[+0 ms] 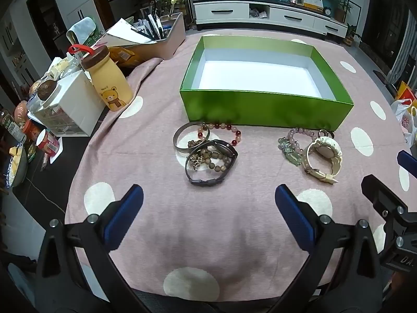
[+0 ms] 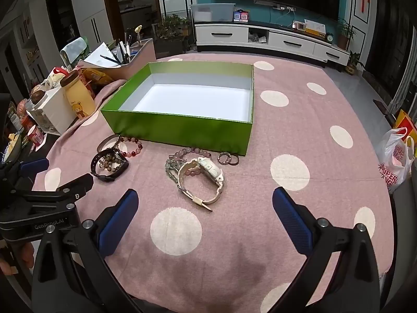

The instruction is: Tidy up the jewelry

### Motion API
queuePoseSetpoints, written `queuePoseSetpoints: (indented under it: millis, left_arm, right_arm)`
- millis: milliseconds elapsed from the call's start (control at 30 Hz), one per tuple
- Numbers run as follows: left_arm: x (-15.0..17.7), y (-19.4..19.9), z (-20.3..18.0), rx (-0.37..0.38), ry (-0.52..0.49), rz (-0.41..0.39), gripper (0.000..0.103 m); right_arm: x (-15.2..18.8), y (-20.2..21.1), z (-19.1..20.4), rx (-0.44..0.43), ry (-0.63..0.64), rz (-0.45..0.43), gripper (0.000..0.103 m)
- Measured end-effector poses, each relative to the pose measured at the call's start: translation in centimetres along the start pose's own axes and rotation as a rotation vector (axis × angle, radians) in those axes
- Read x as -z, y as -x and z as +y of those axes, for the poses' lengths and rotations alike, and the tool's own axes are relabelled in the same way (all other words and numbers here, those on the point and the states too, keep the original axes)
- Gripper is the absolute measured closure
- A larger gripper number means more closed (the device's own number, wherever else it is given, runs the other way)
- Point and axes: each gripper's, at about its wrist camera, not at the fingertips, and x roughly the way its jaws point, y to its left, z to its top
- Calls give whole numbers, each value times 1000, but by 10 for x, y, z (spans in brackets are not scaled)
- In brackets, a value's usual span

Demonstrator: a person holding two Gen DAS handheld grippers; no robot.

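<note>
An open green box [image 1: 265, 109] [image 2: 179, 130] with a white inside stands on the pink dotted tablecloth. In front of it lie two heaps of jewelry. The left heap holds a silver bangle [image 1: 182, 140], a red bead bracelet [image 1: 229, 130], a dark watch [image 1: 224, 151] [image 2: 109, 167] and brown beads. The right heap holds a cream watch [image 1: 323, 154] [image 2: 206, 172], a purple bead bracelet [image 1: 299, 133] [image 2: 190, 152], a green chain and two rings [image 2: 228, 157]. My left gripper [image 1: 208, 203] and right gripper [image 2: 206, 203] are open and empty, short of the heaps.
At the left stand a yellow bear bottle [image 1: 109, 80], a white drawer unit [image 1: 67, 104], a pen holder [image 1: 159, 34] and snack clutter. A plastic bag [image 2: 396, 161] hangs at the right edge. The tablecloth [image 2: 286, 135] spreads right of the box.
</note>
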Motion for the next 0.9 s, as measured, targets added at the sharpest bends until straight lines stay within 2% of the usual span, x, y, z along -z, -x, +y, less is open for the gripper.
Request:
queuePoseSetpoints:
  millis: [900]
  left_arm:
    - [-3,0,2,-19,-8,-8,2]
  right_arm:
    - [-1,3,1,-6,2,0,1]
